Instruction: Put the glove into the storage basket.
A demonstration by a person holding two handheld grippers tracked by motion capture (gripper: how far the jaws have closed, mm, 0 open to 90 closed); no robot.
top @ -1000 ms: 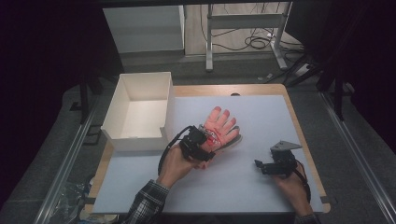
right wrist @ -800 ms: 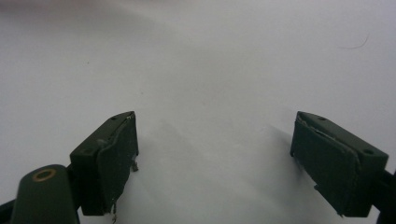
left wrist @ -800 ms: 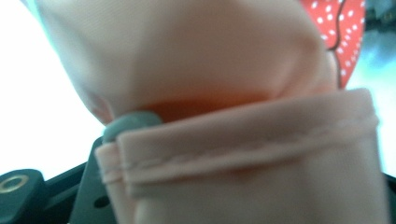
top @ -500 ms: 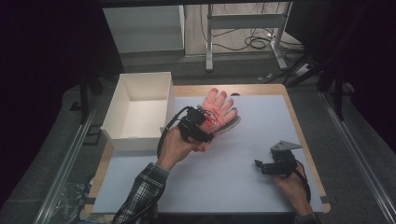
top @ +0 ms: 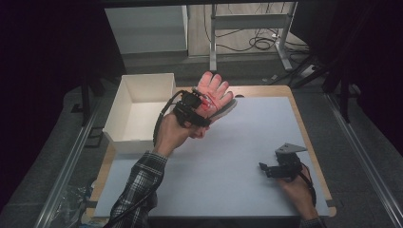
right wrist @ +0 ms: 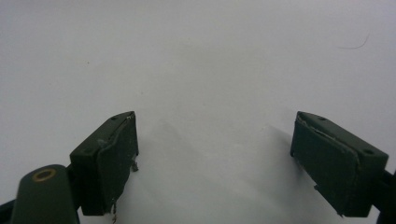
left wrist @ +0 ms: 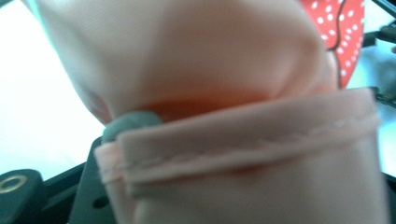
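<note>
The left tool (top: 202, 105) is clamped on the cuff of a pink glove (top: 215, 90) – holding it in the air above the far edge of the worktop (top: 237, 156), just beside the white box (top: 138, 111). The right tool (top: 266, 168) rests low near the worktop's right edge, jaws apart – nothing between them.

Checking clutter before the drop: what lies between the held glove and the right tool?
Nothing: in the high view only bare tabletop runs from the glove, held by the left tool, to the right tool.
</note>
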